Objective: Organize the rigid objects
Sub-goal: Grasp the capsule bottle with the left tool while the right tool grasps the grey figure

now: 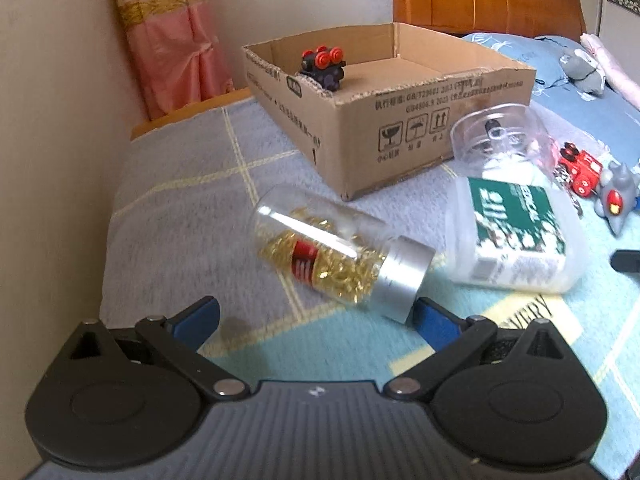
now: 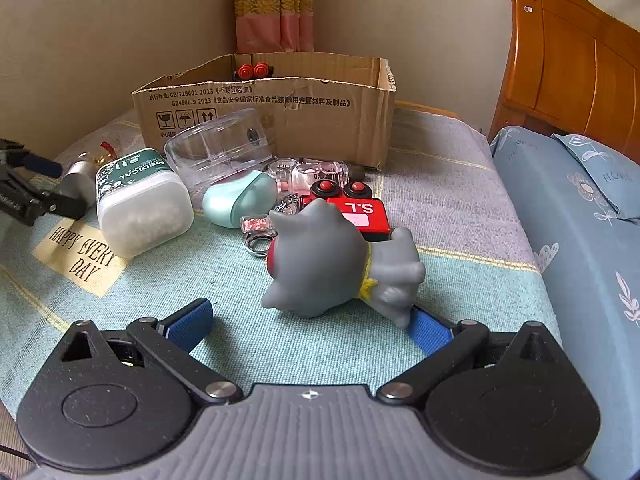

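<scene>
An open cardboard box (image 1: 400, 128) sits on the bedspread with a black and red toy (image 1: 323, 65) inside; the box also shows in the right wrist view (image 2: 280, 120). A clear bottle of gold bits with a silver cap (image 1: 340, 264) lies on its side just ahead of my open left gripper (image 1: 316, 316). A white tub with a green label (image 1: 516, 236) lies to its right. My right gripper (image 2: 310, 322) is open; a grey toy figure (image 2: 336, 264) lies just ahead, near its right finger. A red toy truck (image 2: 352, 208) lies behind it.
A clear plastic container (image 2: 220, 152), a teal oval object (image 2: 240, 200), small clear jars (image 2: 316, 174) and key rings (image 2: 260, 240) lie before the box. A wall runs along the left. A blue pillow (image 2: 580, 220) and wooden headboard (image 2: 568, 52) are at right.
</scene>
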Action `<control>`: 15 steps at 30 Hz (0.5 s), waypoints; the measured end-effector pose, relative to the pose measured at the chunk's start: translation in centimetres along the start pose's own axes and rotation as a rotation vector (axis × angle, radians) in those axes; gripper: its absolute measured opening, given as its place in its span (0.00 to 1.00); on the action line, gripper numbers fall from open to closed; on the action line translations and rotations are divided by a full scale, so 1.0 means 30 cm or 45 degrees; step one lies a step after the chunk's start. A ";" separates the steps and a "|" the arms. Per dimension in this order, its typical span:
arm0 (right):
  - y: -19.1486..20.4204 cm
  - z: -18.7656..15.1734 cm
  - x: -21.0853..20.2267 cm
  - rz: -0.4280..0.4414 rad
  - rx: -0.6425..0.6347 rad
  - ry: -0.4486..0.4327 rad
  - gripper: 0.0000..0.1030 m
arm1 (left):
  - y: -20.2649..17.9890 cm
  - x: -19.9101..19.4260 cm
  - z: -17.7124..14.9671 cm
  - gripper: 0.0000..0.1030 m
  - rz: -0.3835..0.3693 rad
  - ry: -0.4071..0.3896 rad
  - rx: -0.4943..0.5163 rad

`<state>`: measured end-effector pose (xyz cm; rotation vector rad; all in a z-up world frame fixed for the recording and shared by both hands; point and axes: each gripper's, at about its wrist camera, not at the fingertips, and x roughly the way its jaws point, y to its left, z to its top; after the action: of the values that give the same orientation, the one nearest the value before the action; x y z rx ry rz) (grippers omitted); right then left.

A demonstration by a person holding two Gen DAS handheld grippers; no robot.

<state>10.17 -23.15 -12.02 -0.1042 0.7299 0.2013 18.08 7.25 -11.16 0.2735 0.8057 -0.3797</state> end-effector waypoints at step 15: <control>-0.018 0.035 0.017 -0.012 0.001 0.034 1.00 | -0.024 0.047 0.062 0.99 0.011 -0.068 0.124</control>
<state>11.34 -23.44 -11.58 -0.1095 0.7560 0.1910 19.85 5.58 -11.04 0.3563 0.7348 -0.4168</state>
